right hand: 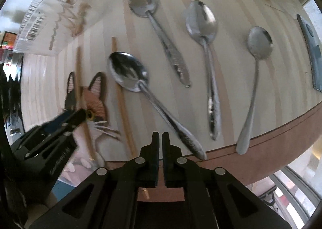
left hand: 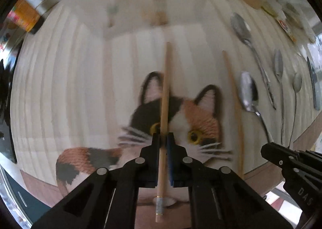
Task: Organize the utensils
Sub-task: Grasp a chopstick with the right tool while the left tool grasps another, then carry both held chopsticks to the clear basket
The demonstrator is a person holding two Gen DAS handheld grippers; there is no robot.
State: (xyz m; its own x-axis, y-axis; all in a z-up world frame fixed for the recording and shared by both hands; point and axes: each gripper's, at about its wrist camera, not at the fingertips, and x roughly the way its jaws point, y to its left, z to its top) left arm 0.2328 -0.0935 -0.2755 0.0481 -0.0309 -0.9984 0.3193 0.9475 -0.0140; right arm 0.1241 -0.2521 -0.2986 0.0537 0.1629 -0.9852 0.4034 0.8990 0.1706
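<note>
A pale wooden chopstick (left hand: 164, 108) with a silver band near its butt is pinched in the left claw (left hand: 163, 138), pointing straight ahead over the cat mat (left hand: 193, 116). Right of it a second chopstick (left hand: 233, 104) lies on the desk (left hand: 70, 68). The right claw (right hand: 160, 138), nearly closed, holds nothing; four spoons (right hand: 128, 72) lie ahead of it.

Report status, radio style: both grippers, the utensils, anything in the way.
Left gripper shut on one chopstick. Right gripper shut, empty, at table edge. Second chopstick and four spoons lie on the cat placemat. Nothing in the way.
</note>
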